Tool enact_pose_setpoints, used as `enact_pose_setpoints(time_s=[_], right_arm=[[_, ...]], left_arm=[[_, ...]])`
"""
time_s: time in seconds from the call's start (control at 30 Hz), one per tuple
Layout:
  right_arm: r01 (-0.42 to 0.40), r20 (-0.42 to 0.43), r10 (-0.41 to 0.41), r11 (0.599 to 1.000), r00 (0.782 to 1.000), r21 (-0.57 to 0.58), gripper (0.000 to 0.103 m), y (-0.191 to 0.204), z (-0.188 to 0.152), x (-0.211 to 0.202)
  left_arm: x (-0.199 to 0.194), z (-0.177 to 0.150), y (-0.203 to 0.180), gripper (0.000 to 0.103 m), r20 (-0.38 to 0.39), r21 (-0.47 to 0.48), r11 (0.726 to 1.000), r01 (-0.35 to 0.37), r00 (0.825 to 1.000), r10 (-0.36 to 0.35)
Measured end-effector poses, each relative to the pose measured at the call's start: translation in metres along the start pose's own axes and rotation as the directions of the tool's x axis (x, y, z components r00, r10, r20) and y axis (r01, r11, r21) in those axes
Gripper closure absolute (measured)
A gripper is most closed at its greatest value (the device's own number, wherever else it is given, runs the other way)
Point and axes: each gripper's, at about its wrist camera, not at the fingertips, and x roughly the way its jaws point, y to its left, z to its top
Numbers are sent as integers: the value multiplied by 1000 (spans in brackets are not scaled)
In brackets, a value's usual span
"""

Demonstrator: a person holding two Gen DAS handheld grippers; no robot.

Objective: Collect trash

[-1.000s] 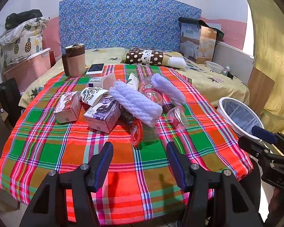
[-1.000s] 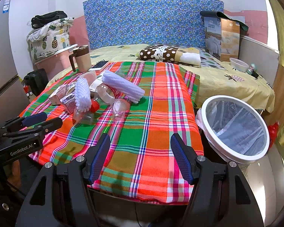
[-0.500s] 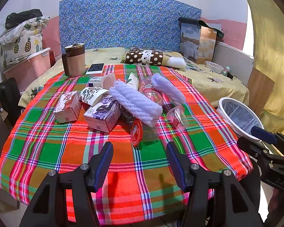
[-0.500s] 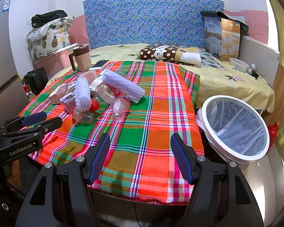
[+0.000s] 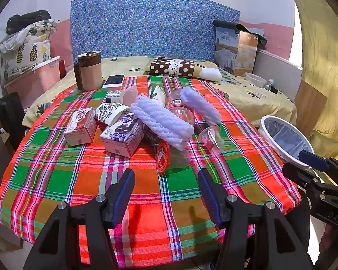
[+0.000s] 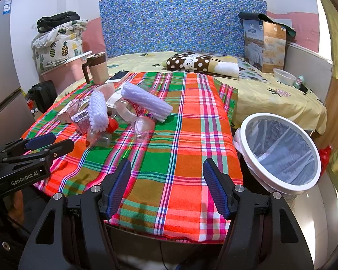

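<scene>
Both tongs stand with jaws apart and nothing between them. Left gripper [image 5: 165, 187]: blue-padded fingers over the near part of the plaid cloth [image 5: 63, 180], the trash heap just beyond its tips. Right gripper [image 6: 166, 182]: over the near right part of the same cloth, the heap ahead and to its left, the bin close on its right.

Trash, heaped on the cloth, items touching or overlapping:
- red-lidded clear cup [image 5: 163, 157], on its side, nearest the left gripper;
- purple drink carton [image 5: 121, 137] and red-and-white drink carton [image 5: 80, 127], left part of the heap;
- patterned paper cup [image 5: 110, 112], on its side behind the cartons;
- two white foam-net sleeves [image 5: 162, 122], one lying across the heap, the other further right;
- clear plastic bottle [image 5: 180, 110] between the sleeves;
- small clear plastic cup [image 5: 211, 136], tipped over, at the heap's right edge.

Bin: white-rimmed trash bin [image 6: 279, 153] with clear liner, beside the cloth's right edge, apart from the heap.

Beyond the heap: brown-lidded mug [image 5: 90, 69], phone [image 5: 113, 81] beside it, polka-dot pillow [image 5: 175, 67] on yellow bedding.
</scene>
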Motion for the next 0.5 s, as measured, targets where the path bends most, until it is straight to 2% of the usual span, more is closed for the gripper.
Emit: enact_pose_setpoints(time_s=[0.5], right_arm=[[2, -10, -2, 1000, 1000, -6, 35, 4, 0, 2]], left_arm=[[4, -2, 4, 45, -6, -3, 1000, 3, 1000, -3]])
